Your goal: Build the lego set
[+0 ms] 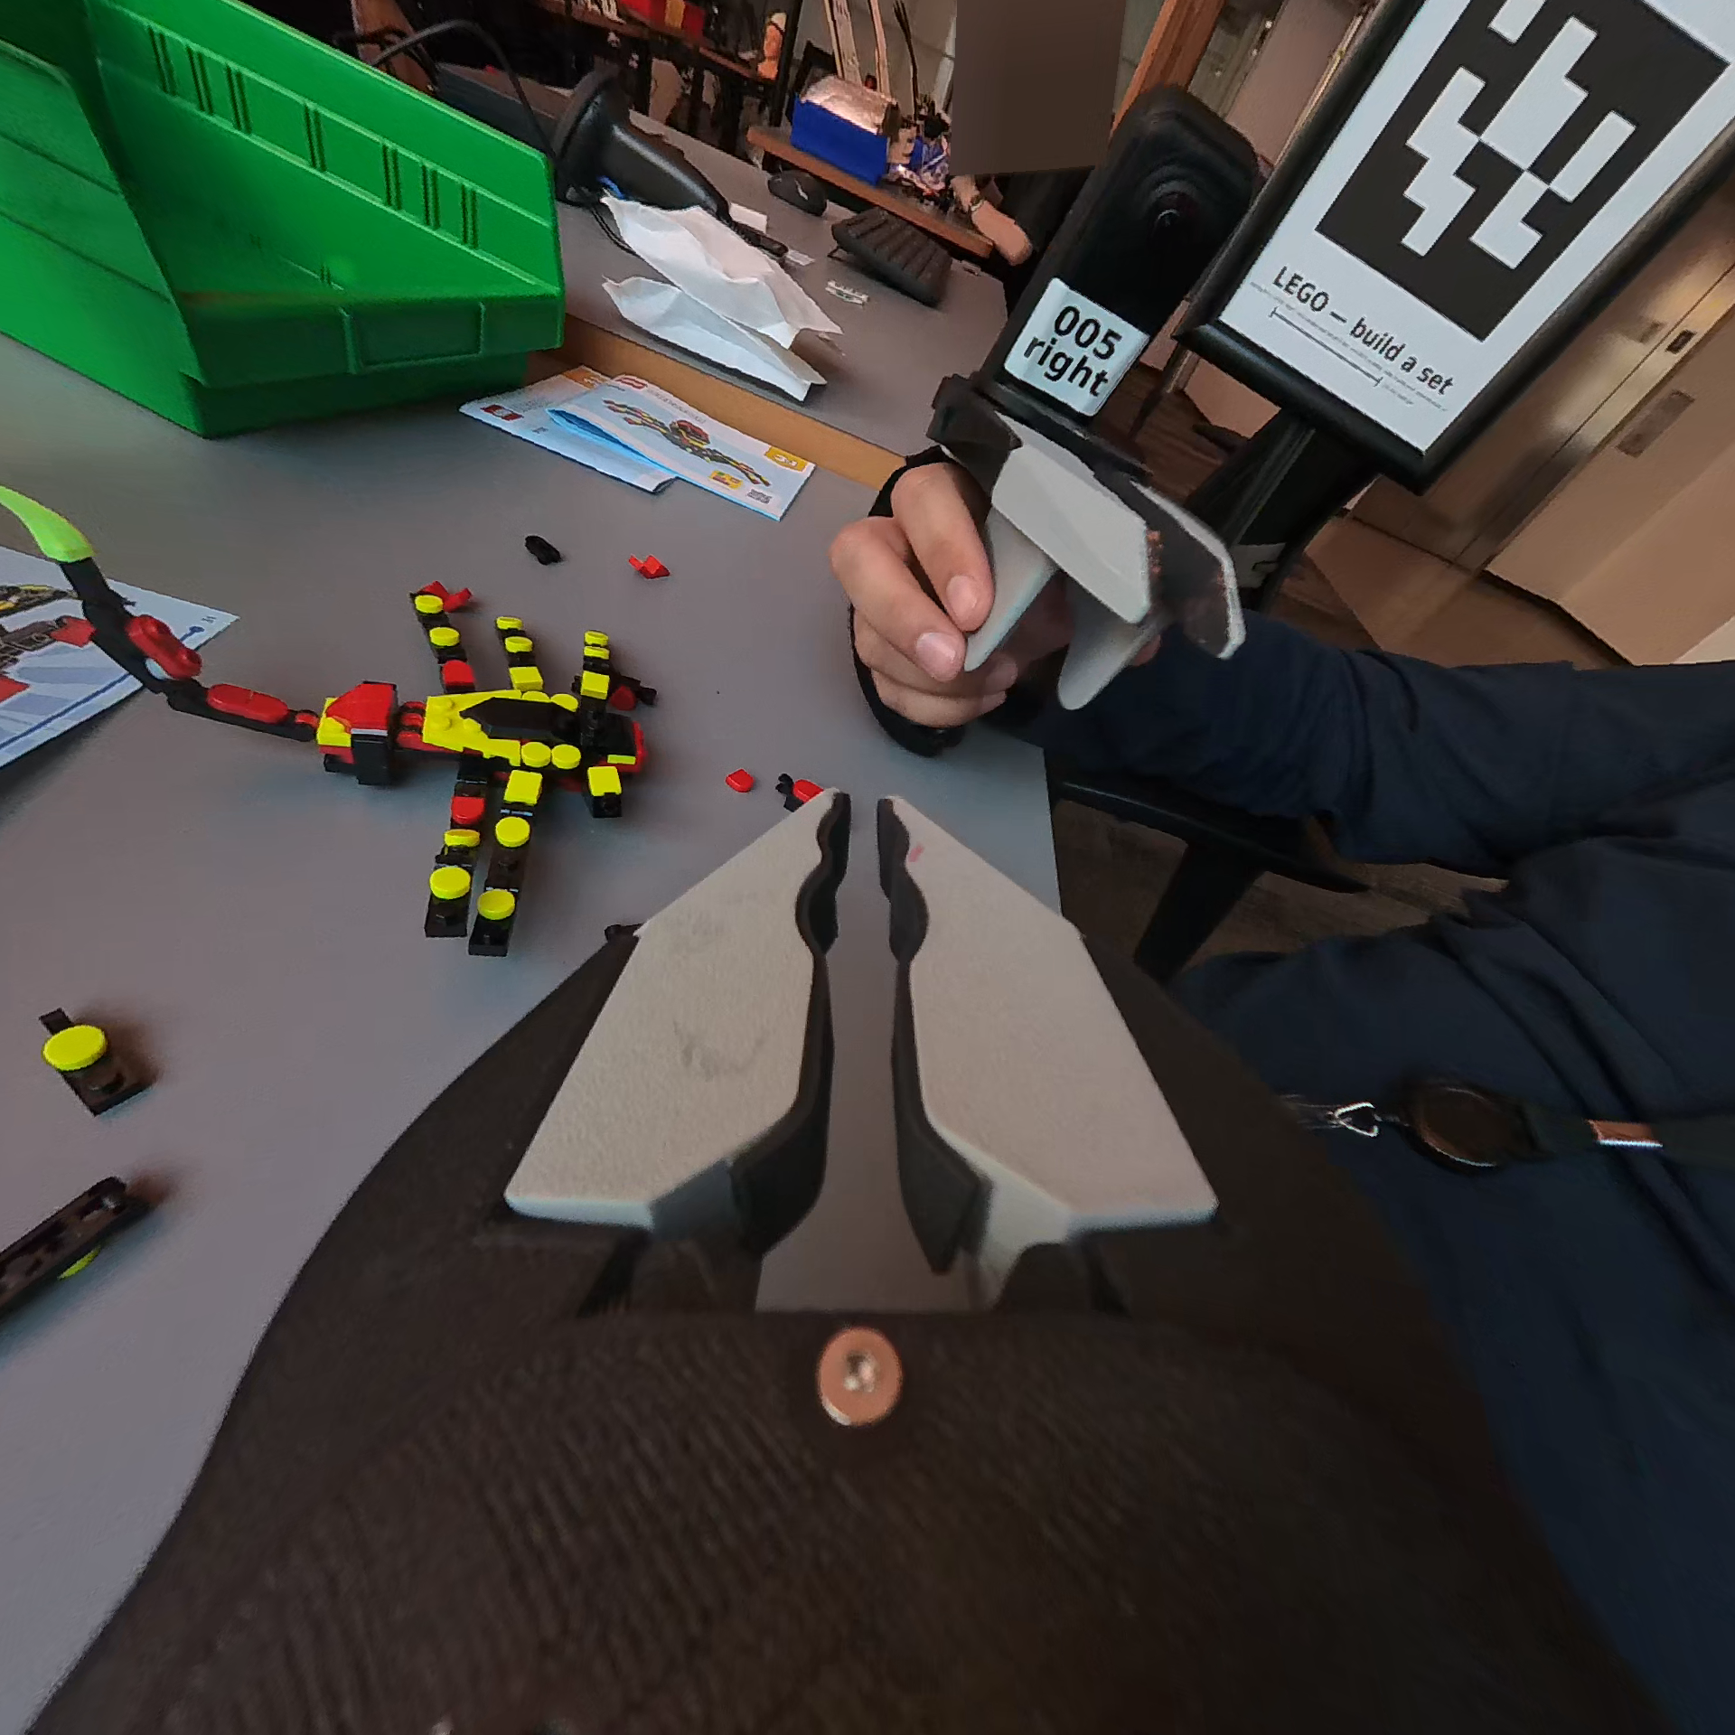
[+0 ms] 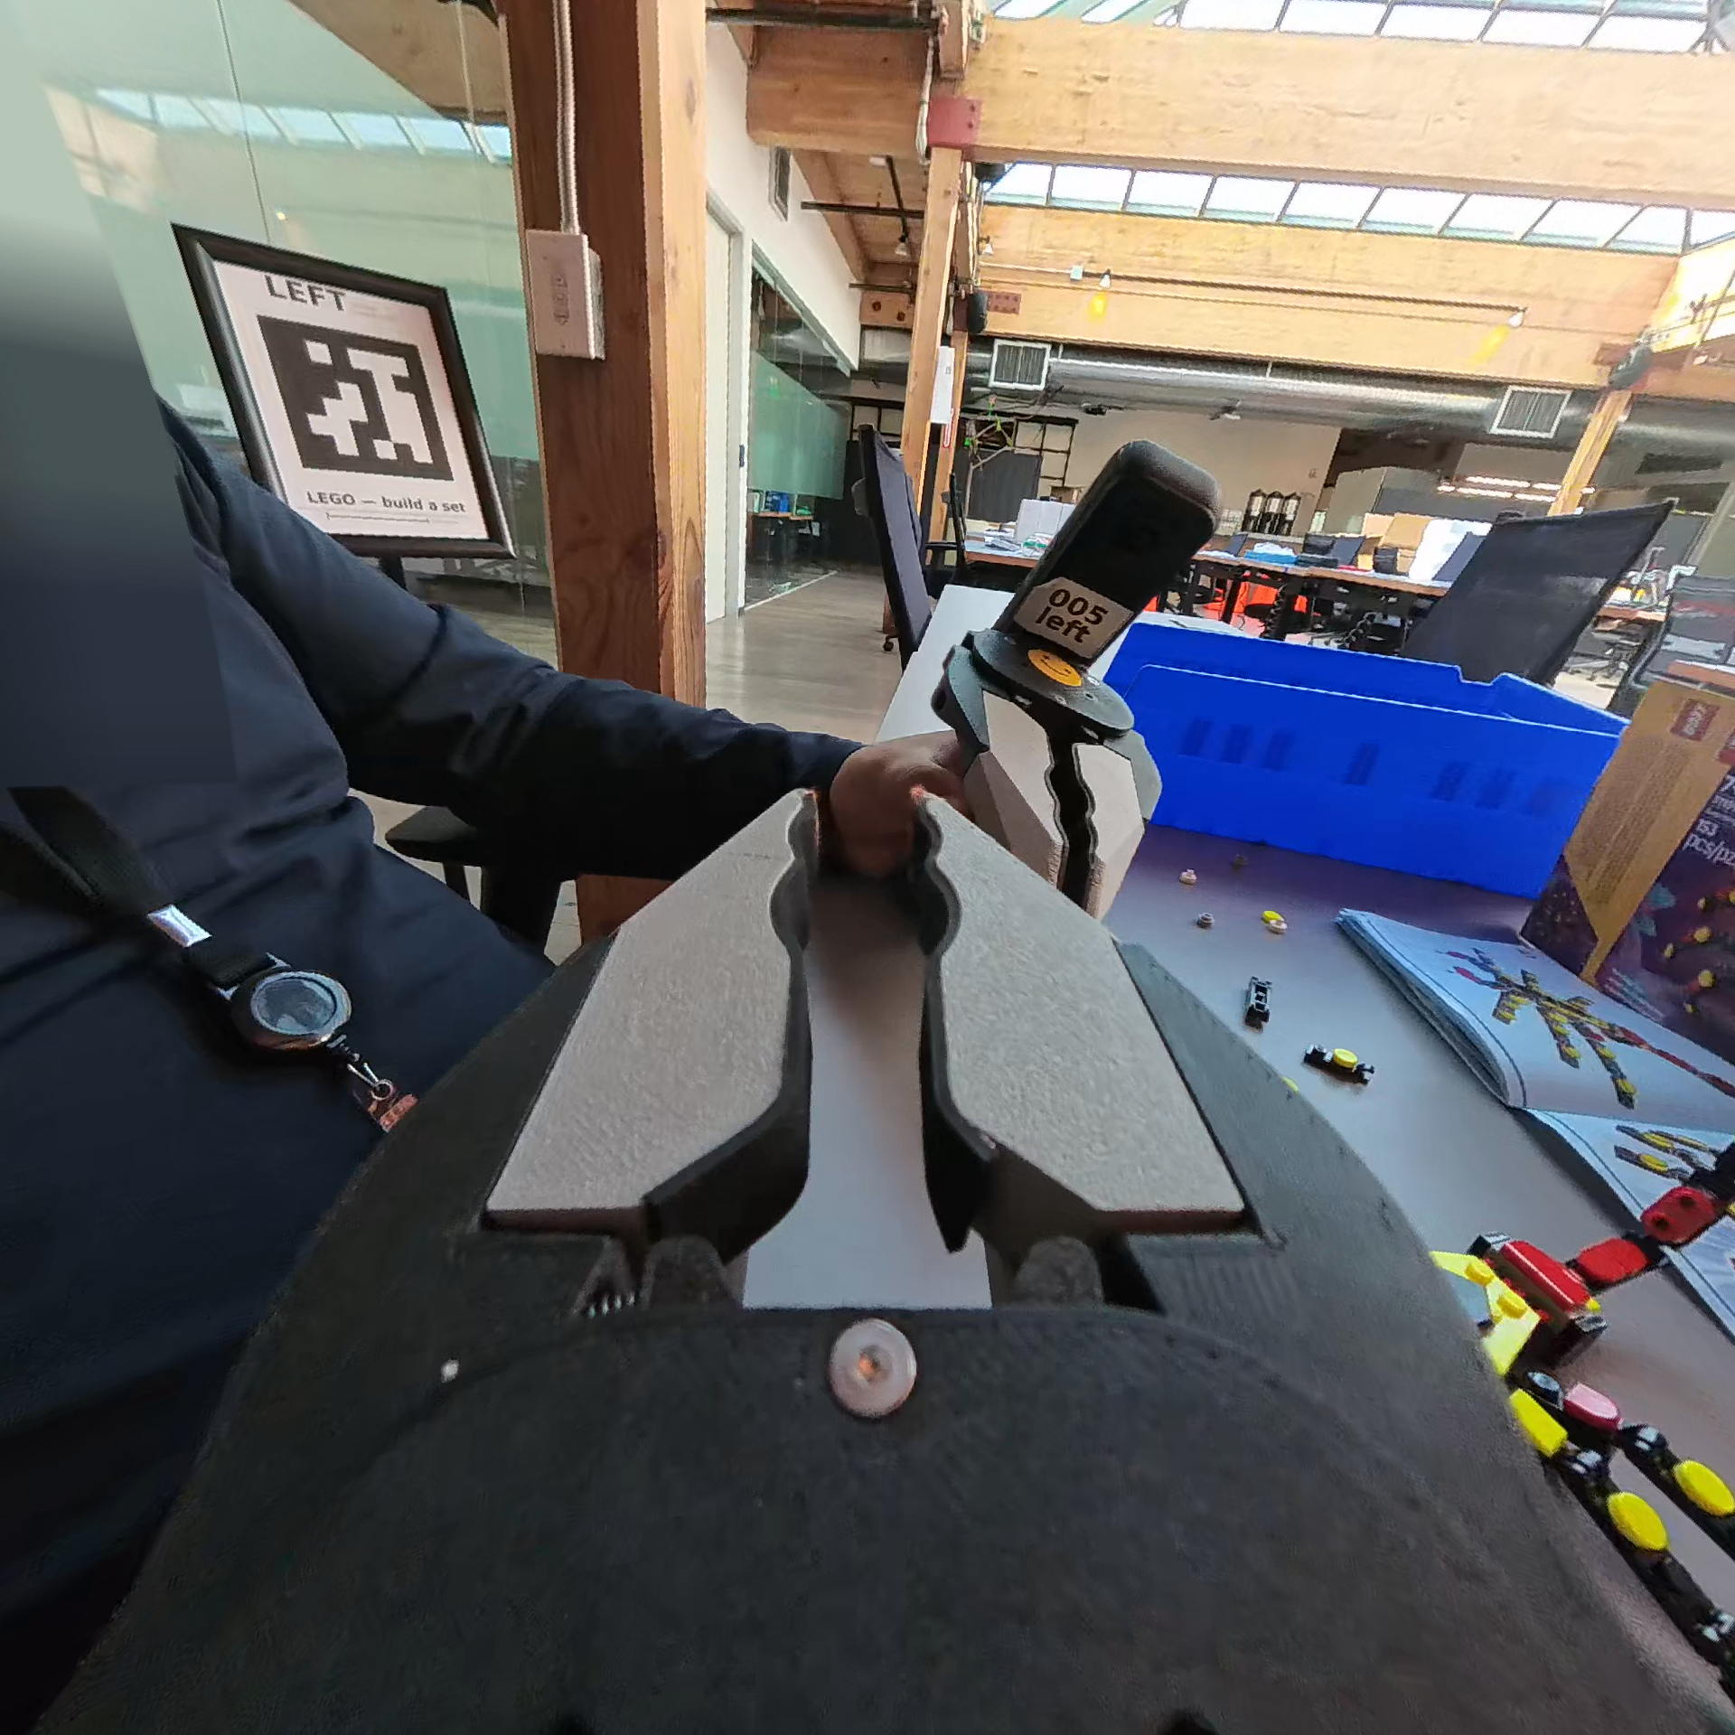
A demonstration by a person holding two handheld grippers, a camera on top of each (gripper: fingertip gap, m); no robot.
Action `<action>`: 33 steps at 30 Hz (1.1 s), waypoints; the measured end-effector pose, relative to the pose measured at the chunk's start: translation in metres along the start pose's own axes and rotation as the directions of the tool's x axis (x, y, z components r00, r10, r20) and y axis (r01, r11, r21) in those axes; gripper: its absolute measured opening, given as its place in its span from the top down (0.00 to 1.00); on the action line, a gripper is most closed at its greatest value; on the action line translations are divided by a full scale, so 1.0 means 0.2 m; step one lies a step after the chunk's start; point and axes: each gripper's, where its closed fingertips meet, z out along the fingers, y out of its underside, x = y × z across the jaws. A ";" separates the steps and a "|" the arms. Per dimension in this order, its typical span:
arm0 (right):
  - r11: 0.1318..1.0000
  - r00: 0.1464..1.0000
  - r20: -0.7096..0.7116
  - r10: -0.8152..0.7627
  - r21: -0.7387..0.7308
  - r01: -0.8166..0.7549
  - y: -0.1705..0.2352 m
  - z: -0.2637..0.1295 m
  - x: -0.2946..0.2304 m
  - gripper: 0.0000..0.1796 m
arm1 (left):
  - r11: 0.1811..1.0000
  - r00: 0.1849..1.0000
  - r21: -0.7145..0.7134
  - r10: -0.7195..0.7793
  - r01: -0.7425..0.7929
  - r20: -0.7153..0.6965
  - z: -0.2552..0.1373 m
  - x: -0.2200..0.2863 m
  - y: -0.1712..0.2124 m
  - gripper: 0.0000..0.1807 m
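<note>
A red, yellow and black lego model (image 1: pixel 488 732) with several legs and a long tail ending in a green stinger (image 1: pixel 47 535) lies on the grey table (image 1: pixel 235 939). My left gripper (image 1: pixel 864 809) is shut and empty, hovering near the table's right edge just right of the model. A small red piece (image 1: pixel 740 779) and a black-and-red piece (image 1: pixel 798 790) lie by its left fingertip. My right gripper (image 2: pixel 871 803) is open and empty, held off the table's edge and pointing at the left gripper (image 2: pixel 1075 845). The model's end also shows in the right wrist view (image 2: pixel 1540 1305).
A green bin (image 1: pixel 282 235) stands at the back left, with booklets (image 1: pixel 657 441) and white paper bags (image 1: pixel 723 291) behind the model. Loose pieces (image 1: pixel 89 1061) lie at the left. The right wrist view shows a blue bin (image 2: pixel 1361 770), the set's box (image 2: pixel 1652 845) and an open booklet (image 2: pixel 1521 1023). The person's torso is close. The grippers' ends are close to 8 cm from one another. It is some 11 cm from my left tips to the small red piece (image 1: pixel 740 779). The green stinger (image 1: pixel 47 535) is about 15 cm from my left fingertips.
</note>
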 end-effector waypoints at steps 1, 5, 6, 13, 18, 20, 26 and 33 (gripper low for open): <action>1.000 1.000 0.001 -0.003 -0.003 0.003 0.00 0.00 0.00 0.91 | 1.000 1.000 0.001 -0.003 0.003 -0.001 0.00 0.00 0.00 0.99; 1.000 1.000 0.006 0.003 0.005 -0.003 0.00 0.00 0.00 0.91 | 1.000 1.000 0.000 -0.004 0.004 -0.002 0.00 0.00 0.00 0.99; 1.000 1.000 0.005 0.007 0.008 -0.007 0.00 0.00 0.00 0.91 | 1.000 1.000 -0.002 -0.003 0.003 -0.001 0.00 0.00 0.00 0.99; 1.000 1.000 0.003 0.014 0.010 -0.014 0.00 0.00 0.00 0.92 | 1.000 1.000 -0.008 -0.004 0.004 -0.002 0.00 0.00 0.00 0.99; 1.000 1.000 0.000 0.019 0.011 -0.019 0.00 0.00 0.01 0.93 | 1.000 1.000 -0.012 -0.008 0.008 -0.003 0.01 0.00 0.01 0.98; 1.000 1.000 -0.001 0.022 0.010 -0.022 0.00 0.00 0.01 0.93 | 1.000 1.000 -0.015 -0.007 0.007 -0.003 0.01 0.00 0.01 0.98; 1.000 1.000 -0.007 0.030 0.010 -0.030 0.00 0.00 0.02 0.94 | 1.000 1.000 -0.023 -0.005 0.005 -0.001 0.01 0.00 0.01 0.98; 0.999 0.999 -0.014 0.041 0.008 -0.041 0.00 0.00 0.03 0.95 | 0.999 1.000 -0.034 -0.007 0.007 0.000 0.02 0.00 0.02 0.98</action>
